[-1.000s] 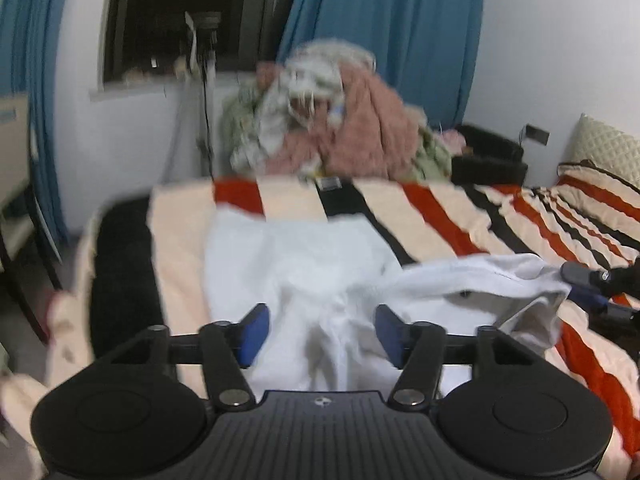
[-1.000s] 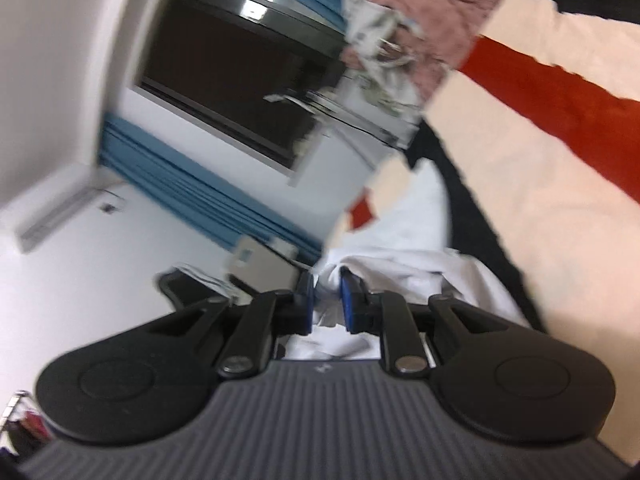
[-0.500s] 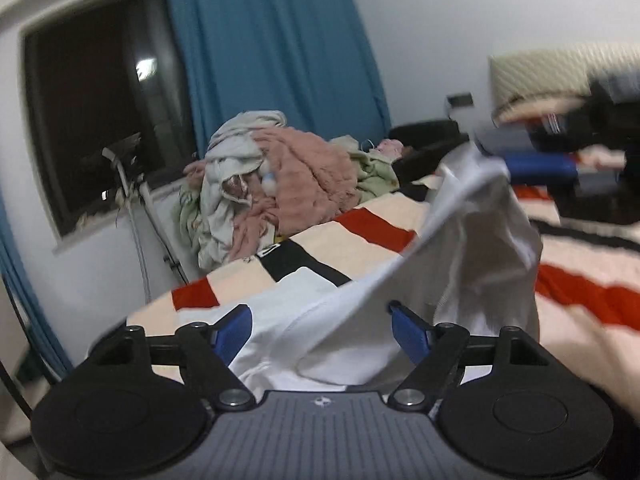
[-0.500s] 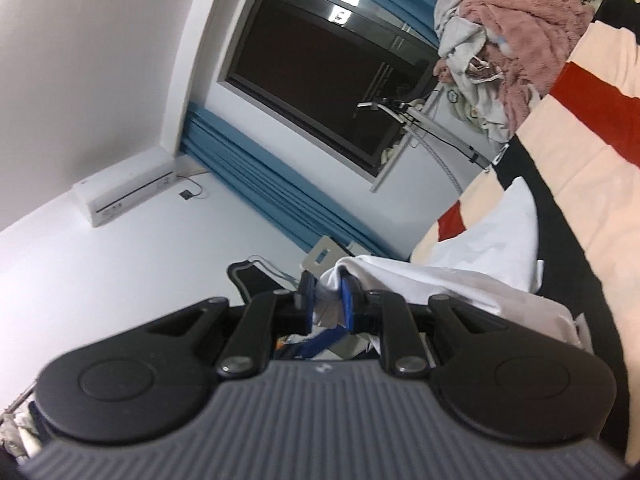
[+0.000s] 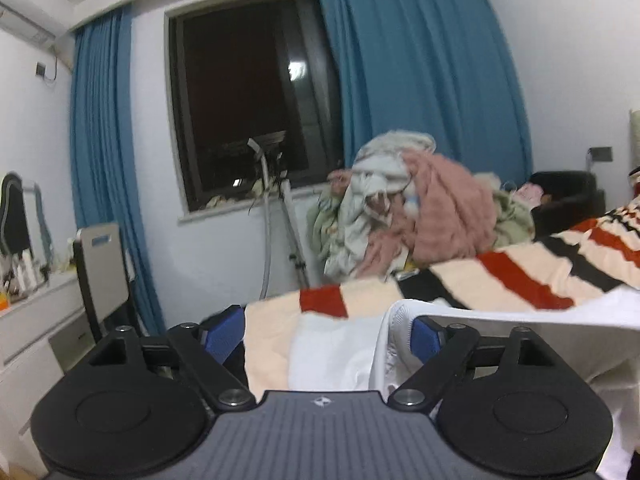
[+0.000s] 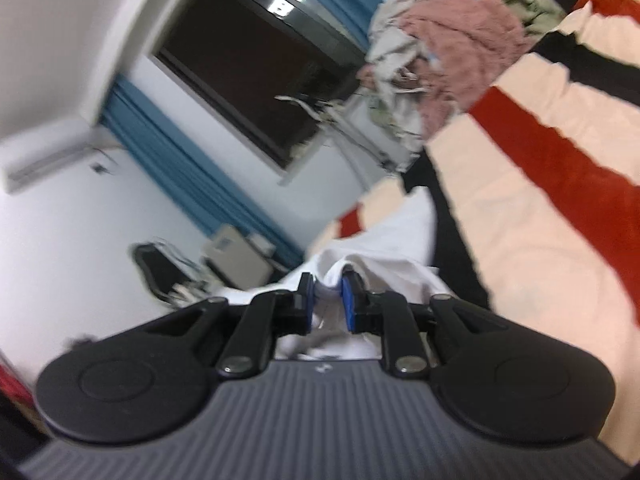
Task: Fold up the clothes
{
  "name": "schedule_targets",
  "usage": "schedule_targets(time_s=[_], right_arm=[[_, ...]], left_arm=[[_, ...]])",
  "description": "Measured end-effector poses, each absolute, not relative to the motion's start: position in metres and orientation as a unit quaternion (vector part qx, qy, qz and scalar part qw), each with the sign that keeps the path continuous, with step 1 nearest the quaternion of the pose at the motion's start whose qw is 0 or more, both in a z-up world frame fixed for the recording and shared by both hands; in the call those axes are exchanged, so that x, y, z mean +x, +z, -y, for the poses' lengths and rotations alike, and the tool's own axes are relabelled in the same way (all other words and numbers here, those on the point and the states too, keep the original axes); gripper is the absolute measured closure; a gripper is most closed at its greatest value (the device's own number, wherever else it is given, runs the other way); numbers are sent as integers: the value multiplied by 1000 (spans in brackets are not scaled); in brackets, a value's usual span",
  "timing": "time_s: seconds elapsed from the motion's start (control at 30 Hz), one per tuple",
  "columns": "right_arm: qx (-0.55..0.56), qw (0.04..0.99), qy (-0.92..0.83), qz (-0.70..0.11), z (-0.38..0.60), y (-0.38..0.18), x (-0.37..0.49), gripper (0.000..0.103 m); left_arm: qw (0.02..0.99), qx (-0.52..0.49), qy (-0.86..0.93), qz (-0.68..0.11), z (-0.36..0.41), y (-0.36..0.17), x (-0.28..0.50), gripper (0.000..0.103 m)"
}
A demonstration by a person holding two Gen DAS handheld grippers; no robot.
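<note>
The white garment (image 5: 340, 352) lies on the striped blanket (image 5: 520, 276) of the bed, but much of it is hidden: the left wrist view cuts off its near part behind the gripper body, and its right side runs out of frame at the edge. What kind of garment it is cannot be made out; only a ribbed hem near the right fingertip is clear. The right wrist view is tilted and blurred, so the cloth (image 6: 376, 240) there reads only as a bunched white fold.

The left gripper (image 5: 326, 334) stands wide, with its blue pads well apart. The garment lies between and beyond them, and a raised, taut edge of it passes just beside the right pad (image 5: 426, 340); whether they touch cannot be told. The right gripper (image 6: 327, 298) is narrow, its pads pinched on a fold of the white garment, which spills out ahead of the fingertips towards the blanket.

The left gripper points level across the bed towards the window (image 5: 248, 96) and the pile of clothes (image 5: 412, 208). The right gripper is rolled strongly to one side, so the bed slopes up at its right. Blue curtains (image 5: 420, 80) flank the window, and a desk (image 5: 36, 304) stands at far left.
</note>
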State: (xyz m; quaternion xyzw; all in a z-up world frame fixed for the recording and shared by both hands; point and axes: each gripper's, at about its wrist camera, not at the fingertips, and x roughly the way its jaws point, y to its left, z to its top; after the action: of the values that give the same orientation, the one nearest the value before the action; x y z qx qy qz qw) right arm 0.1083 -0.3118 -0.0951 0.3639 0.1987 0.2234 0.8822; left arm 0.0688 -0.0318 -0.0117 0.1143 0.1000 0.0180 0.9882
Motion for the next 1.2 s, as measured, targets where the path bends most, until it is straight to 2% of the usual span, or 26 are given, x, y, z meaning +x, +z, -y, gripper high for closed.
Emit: schedule_targets(time_s=[0.03,0.1,0.17,0.2,0.23,0.43,0.57,0.67,0.73,0.83,0.93,1.2], right_arm=[[349,891,210,-203,310,-95,107,81],[314,909,178,-206,305,-94,104,69],[275,932,136,-191,300,-90,96,27],[255,942,114,-184,297,-87,92,19],[229,951,115,-175,289,-85,89,16],[52,981,138,-124,234,-76,73,18],[-66,984,99,-133,190,-95,90,18],[8,987,25,-158,211,-97,116,18],[118,980,-9,-157,247,-94,121,18],[221,969,-19,-112,284,-86,107,17],[226,972,-25,-56,292,-72,94,16],[191,981,-1,-30,295,-63,84,16]], left_arm=[[989,118,13,-93,34,-10,63,16],[988,123,8,-89,38,-5,57,16],[989,124,1,-86,35,1,54,16],[989,125,-2,-84,34,3,51,16],[989,125,-5,-81,34,5,47,16],[991,101,-10,-81,26,12,41,16],[993,86,-2,-77,20,15,38,16],[995,73,7,-70,15,17,29,16],[996,64,6,-68,13,18,23,16],[996,64,-9,-67,18,15,17,16],[995,72,-21,-73,29,10,15,16],[979,142,-38,-144,65,-34,50,16]])
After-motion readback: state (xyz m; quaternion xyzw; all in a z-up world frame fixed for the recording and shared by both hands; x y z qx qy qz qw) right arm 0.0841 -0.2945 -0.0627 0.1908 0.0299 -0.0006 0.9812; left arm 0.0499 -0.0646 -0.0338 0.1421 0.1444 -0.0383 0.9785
